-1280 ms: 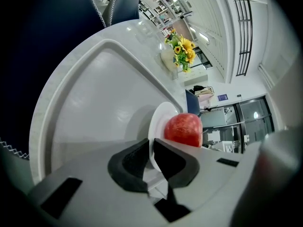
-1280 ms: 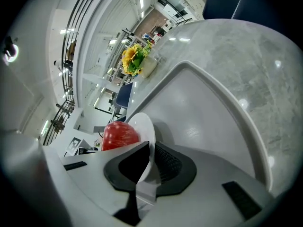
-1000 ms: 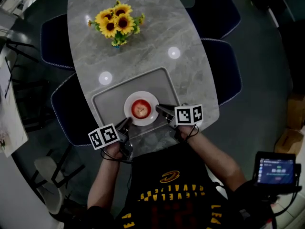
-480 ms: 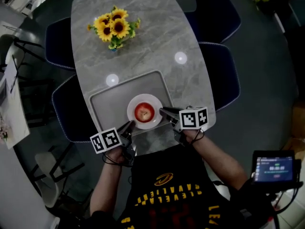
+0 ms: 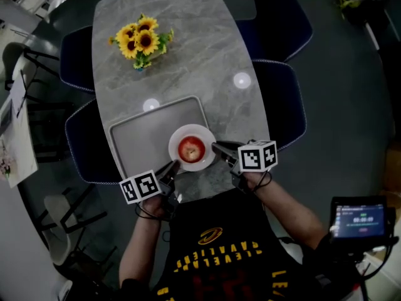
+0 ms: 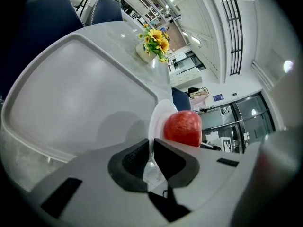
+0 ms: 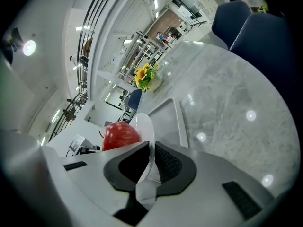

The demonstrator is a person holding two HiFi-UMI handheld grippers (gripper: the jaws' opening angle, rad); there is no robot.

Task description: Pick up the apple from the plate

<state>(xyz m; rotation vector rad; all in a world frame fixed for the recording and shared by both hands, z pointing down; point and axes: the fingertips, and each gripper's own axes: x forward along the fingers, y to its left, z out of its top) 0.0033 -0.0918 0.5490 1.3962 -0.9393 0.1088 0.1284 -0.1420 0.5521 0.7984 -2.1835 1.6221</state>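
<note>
- Jaws of left gripper and right gripper each pinch the plate rim, on opposite sides.
- Apple rides on the plate, ungripped.
- Plate was mid-tray a second ago and now overlaps the tray right edge. It looks carried, so the apple pick hasn't begun.
- Sunflowers sit far back on the table.

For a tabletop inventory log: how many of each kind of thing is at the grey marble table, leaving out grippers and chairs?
red apple: 1
round white plate: 1
grey rectangular tray: 1
yellow sunflower bouquet: 1
Total: 4
</note>
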